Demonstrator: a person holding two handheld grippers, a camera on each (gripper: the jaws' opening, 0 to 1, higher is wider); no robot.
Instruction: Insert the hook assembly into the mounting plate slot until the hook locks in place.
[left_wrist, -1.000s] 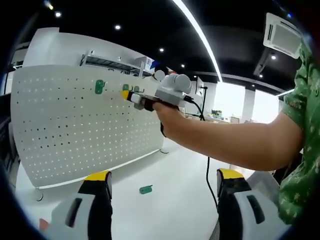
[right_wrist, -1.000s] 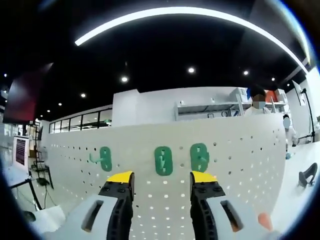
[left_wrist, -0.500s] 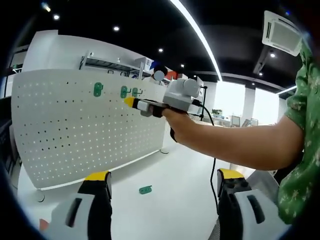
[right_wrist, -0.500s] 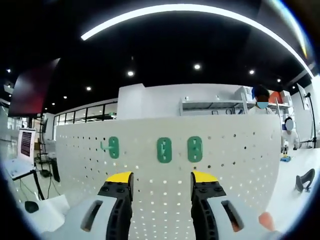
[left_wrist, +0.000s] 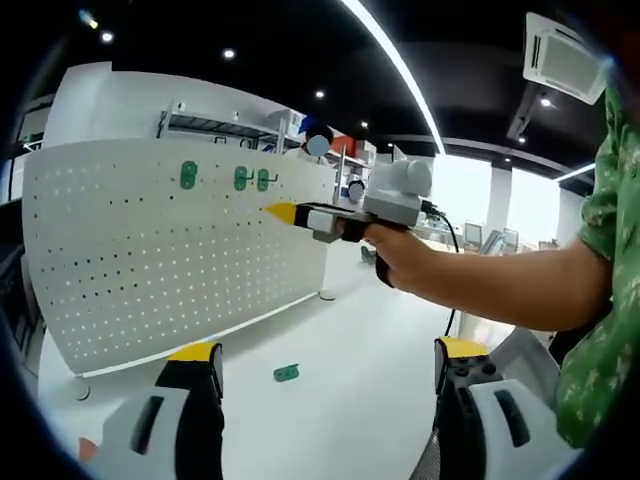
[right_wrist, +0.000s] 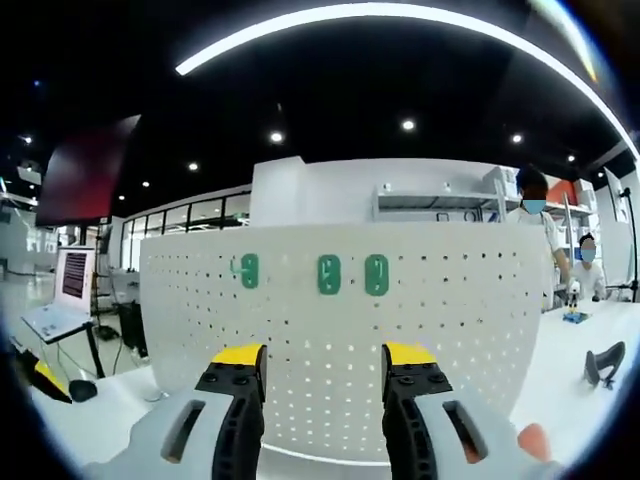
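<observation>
Pegboard (right_wrist: 340, 330) carries three green hooks (right_wrist: 328, 274) at 12 o'clock; right gripper (right_wrist: 325, 362) wide, empty; left gripper (left_wrist: 325, 365) wide; fourth hook (left_wrist: 287, 373) on table (left_wrist: 350, 400).

- Honestly nothing I can read here, no labels, brands or numbers on anything.
- There's a monitor (right_wrist: 74, 282) off to the side in my right gripper view with lines of something on it, but way too small and blurry to make out.

Right gripper (left_wrist: 285, 212) backed away from white perforated pegboard (right_wrist: 340, 340); three green mounting plates (right_wrist: 328, 274) now farther ahead, jaws apart, empty.
</observation>
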